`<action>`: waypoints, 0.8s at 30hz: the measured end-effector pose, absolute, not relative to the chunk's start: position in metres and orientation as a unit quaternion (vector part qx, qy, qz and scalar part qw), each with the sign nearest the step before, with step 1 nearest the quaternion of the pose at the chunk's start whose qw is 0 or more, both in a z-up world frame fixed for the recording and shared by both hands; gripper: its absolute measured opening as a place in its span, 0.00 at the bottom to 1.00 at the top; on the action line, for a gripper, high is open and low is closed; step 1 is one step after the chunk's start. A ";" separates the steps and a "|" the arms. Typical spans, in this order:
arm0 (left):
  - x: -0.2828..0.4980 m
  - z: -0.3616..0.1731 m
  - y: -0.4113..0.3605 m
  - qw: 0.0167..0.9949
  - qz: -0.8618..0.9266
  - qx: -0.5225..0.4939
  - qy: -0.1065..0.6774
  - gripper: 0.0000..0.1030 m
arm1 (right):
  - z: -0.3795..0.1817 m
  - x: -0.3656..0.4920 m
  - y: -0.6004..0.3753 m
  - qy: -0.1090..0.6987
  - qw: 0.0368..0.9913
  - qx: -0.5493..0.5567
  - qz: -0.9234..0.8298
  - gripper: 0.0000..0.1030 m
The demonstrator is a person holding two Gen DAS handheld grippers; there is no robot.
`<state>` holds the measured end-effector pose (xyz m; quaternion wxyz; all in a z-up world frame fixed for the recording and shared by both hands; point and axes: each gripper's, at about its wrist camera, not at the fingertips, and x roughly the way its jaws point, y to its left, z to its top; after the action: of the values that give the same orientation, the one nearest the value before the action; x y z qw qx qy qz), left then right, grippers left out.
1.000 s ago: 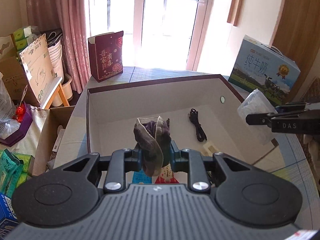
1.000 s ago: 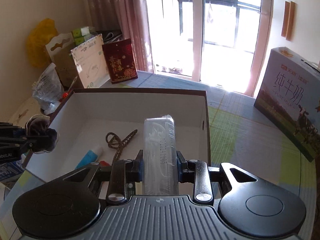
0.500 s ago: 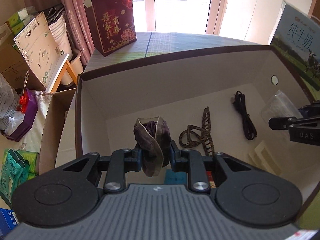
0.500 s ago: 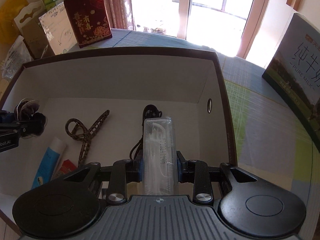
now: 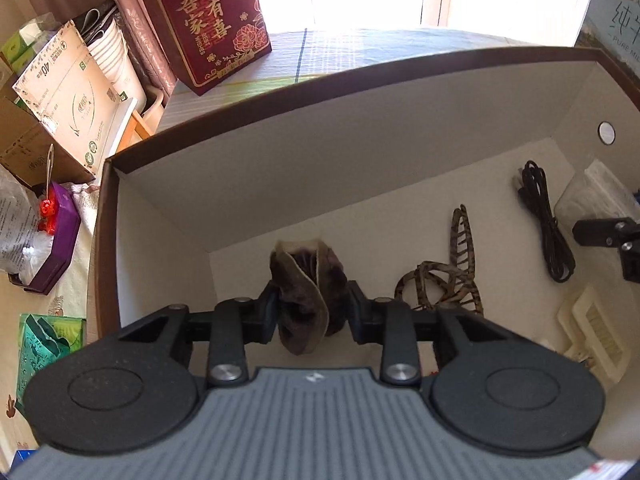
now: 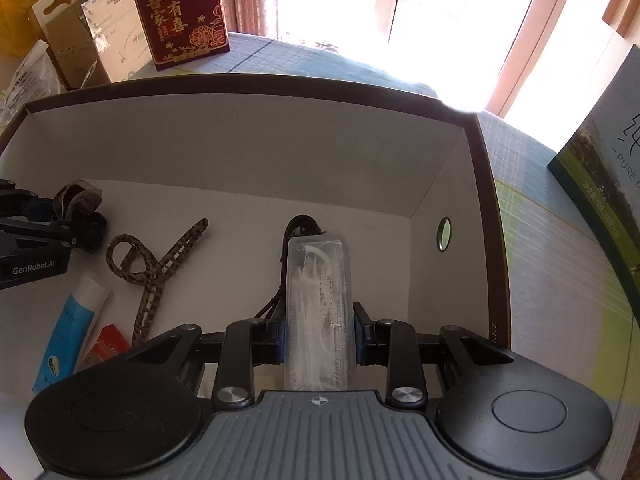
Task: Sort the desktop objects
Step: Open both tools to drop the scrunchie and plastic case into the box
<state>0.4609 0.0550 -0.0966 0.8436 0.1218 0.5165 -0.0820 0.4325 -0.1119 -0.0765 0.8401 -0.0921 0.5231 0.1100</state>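
My left gripper (image 5: pixel 310 312) is shut on a dark brown fabric scrunchie (image 5: pixel 306 288) and holds it inside the open cardboard box (image 5: pixel 240 184), near its left wall. My right gripper (image 6: pixel 318 334) is shut on a clear plastic case of white floss picks (image 6: pixel 318 300), low over the box's right half. The left gripper with the scrunchie also shows in the right wrist view (image 6: pixel 76 216). The right gripper's fingers (image 5: pixel 604 232) and the clear case (image 5: pixel 592 196) show at the right edge of the left wrist view.
In the box lie a leopard-print hair clip (image 6: pixel 156 264), a black cable (image 5: pixel 544 220), a blue and white tube (image 6: pixel 72 328), a red packet (image 6: pixel 106 344) and a cream plastic piece (image 5: pixel 592 324). A red gift bag (image 6: pixel 180 12) stands behind the box, a milk carton (image 6: pixel 604 184) to its right.
Both grippers have moved forward and down into the box with their objects still held. The box floor and its contents now look closer.
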 end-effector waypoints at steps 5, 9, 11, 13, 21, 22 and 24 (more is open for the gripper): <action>0.460 -0.094 0.053 0.847 -0.086 0.112 0.513 0.55 | -0.078 0.433 -0.109 0.520 0.839 -0.108 0.120 0.27; 0.456 -0.087 0.051 0.854 -0.091 0.110 0.500 0.60 | -0.076 0.432 -0.110 0.510 0.843 -0.109 0.129 0.27; 0.455 -0.084 0.051 0.855 -0.092 0.107 0.500 0.62 | -0.075 0.431 -0.109 0.506 0.844 -0.117 0.133 0.27; 0.452 -0.082 0.051 0.856 -0.096 0.104 0.498 0.65 | -0.074 0.429 -0.110 0.503 0.845 -0.119 0.137 0.27; 0.432 -0.075 0.047 0.858 -0.111 0.113 0.489 0.72 | -0.059 0.412 -0.109 0.480 0.852 -0.115 0.174 0.53; 0.429 -0.073 0.047 0.859 -0.113 0.114 0.486 0.74 | -0.056 0.407 -0.109 0.476 0.853 -0.113 0.181 0.58; 0.421 -0.069 0.045 0.861 -0.116 0.118 0.480 0.76 | -0.051 0.398 -0.110 0.469 0.854 -0.106 0.197 0.65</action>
<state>0.4209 0.0450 -0.0686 0.8615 0.1176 0.4803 -0.1156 0.3978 -0.1096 -0.0507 0.8542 -0.1061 0.4692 0.1974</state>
